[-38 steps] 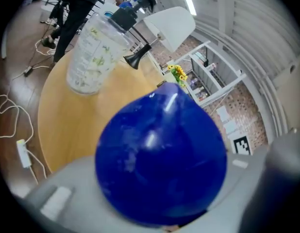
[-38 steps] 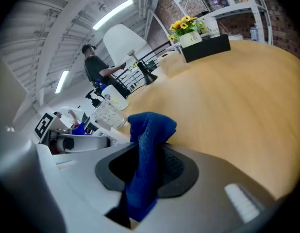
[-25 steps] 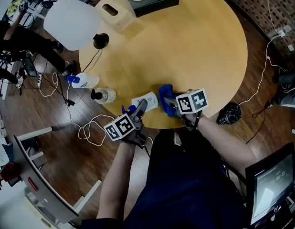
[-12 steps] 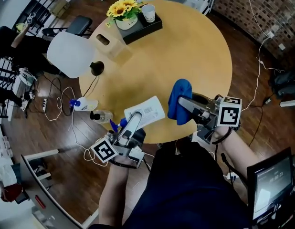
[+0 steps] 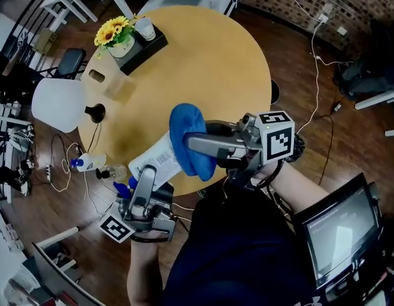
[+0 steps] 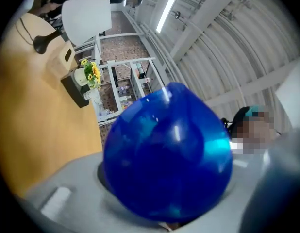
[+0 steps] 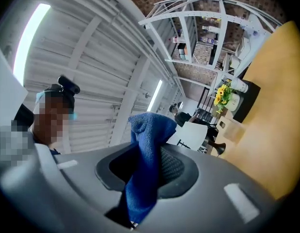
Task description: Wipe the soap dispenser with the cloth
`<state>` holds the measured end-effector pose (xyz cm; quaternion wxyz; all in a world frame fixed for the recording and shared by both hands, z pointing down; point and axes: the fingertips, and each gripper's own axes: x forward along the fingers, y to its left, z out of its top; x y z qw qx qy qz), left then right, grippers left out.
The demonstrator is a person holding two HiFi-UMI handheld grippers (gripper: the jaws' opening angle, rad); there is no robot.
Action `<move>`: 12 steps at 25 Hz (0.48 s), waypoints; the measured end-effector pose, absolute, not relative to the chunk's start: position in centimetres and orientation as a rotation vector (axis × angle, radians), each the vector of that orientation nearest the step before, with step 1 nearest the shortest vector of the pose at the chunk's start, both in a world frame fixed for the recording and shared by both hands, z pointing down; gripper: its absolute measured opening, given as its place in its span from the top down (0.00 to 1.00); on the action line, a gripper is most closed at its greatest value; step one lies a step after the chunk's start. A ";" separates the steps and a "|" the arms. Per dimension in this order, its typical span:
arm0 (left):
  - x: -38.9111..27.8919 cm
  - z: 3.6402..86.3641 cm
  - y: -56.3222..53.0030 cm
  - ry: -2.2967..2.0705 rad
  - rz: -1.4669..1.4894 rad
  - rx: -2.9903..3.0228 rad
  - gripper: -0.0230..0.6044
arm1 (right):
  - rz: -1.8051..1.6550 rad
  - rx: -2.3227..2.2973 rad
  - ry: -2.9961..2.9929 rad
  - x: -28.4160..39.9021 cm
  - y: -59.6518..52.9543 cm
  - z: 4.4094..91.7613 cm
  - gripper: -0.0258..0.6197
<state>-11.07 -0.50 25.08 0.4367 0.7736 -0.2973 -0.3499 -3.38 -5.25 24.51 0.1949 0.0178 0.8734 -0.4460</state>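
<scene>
The left gripper [image 5: 146, 176], nearest the person's body at the lower left of the head view, has its jaws clamped on the soap dispenser [image 5: 157, 160]. The left gripper view shows the dispenser's blue top [image 6: 167, 164] filling the gap between them. The dispenser's long axis runs from this gripper up and to the right, so the white labelled body points toward the cloth [image 5: 186, 134]. The right gripper [image 5: 196, 146] enters from the right, roughly level. Its jaws are almost together, pinching a fold of the blue cloth, which hangs in a bunch off their tip. The right gripper view confirms the fabric [image 7: 146, 165] is trapped between the pads. In the head view the cloth overlaps the far end of the dispenser body; whether they are in contact cannot be determined. Both tools are held up off the round table [image 5: 213, 62], over its near edge. The wiping stroke should therefore run along the body axis, and the right hand is the nearer one.
</scene>
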 end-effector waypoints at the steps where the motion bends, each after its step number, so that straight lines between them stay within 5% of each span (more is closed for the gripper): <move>1: -11.0 25.1 -0.7 -0.751 -0.889 1.910 0.64 | -1.260 0.037 2.436 -3.2 -5.4 24.6 0.80; 12: -12.1 25.9 -1.6 -0.866 -1.002 1.764 0.58 | -1.360 0.078 2.300 -4.2 -4.2 24.6 0.80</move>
